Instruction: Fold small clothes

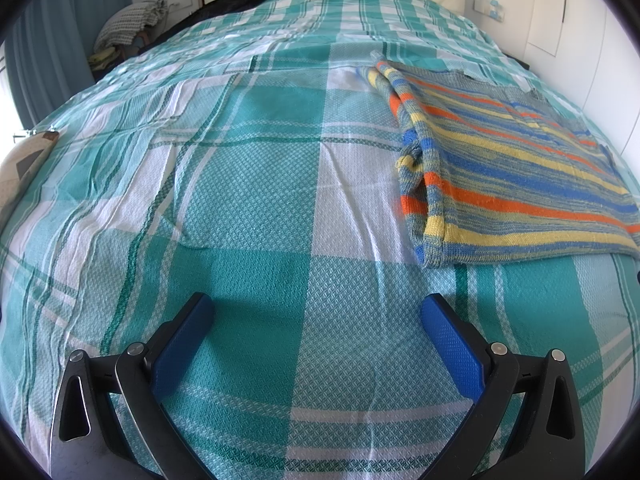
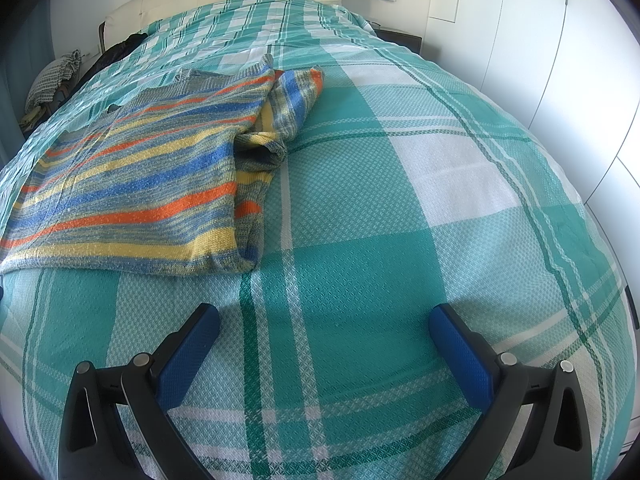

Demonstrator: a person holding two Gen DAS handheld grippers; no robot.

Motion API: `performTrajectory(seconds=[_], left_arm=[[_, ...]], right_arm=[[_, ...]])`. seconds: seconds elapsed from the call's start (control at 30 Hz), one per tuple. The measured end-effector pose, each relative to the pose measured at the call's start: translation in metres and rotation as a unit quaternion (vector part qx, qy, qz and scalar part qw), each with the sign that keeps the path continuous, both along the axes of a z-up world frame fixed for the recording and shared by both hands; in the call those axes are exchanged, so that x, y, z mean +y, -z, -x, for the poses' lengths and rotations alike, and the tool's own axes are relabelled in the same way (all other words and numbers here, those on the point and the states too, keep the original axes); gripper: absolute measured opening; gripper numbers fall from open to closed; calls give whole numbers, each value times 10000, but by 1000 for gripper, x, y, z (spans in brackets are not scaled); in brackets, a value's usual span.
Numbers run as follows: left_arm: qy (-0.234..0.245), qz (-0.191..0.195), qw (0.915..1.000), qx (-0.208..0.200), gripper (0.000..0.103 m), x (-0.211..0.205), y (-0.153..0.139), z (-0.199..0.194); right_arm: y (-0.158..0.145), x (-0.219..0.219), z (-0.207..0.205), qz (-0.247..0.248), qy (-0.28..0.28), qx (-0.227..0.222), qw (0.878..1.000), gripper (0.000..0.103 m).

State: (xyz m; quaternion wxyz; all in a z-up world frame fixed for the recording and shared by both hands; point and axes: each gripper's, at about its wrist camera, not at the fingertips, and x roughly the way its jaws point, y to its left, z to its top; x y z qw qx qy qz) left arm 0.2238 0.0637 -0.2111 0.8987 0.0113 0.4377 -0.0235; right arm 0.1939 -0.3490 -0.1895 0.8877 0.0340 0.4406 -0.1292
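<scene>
on a bed spread with a teal-and-white checked cover (image 1: 248,184), i hold my left gripper (image 1: 318,332) low over bare fabric, its blue pads spread wide and gripping nothing. to its right lies the striped knit sweater (image 1: 520,176), flat on the cover, with both sleeves already turned inward along its sides. further right, my right gripper (image 2: 324,340) hovers over the cover too, spread just as wide and equally empty, with the sweater (image 2: 132,184) off to its left, so the garment sits between my two tools, near but untouched.

the risks i see from here: a pinch taken too deep could catch the checked cover along with the knit and drag both; lifting only one layer at the hem could let the tucked sleeve (image 2: 280,120) slide out and spoil the fold; and uneven lifts from the two sides could skew the stripes.

no brand, label or readable writing shows on the sweater or bedding.
</scene>
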Motion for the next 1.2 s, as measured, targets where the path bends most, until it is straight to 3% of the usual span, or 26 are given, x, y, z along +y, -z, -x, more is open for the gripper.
performTrajectory(seconds=[0.9,0.97,1.03,1.07,1.13,1.2], left_arm=[[-16,-62,10000,10,103,-1,0,0],[-45,-63,9998,206,103,-1,-2,-4],[-95,-67,9981,598,100,-1,-10,-6],[-155,-28,9979,622,93,-2,-20,1],[68,103,9994,324,89,-16,-45,21],[936,296,9951,-73,92,-56,-71,36]], right_arm=[[-1,2,-4,80,-37,110,9999,103],[0,3,-5,93,-56,116,9999,103],[-4,-5,-5,-196,-149,206,9995,103],[-7,-10,-4,-373,-262,252,9986,103],[-24,-33,0,-1167,-523,74,9918,103],[-40,-60,0,-1877,-607,-233,9801,103]])
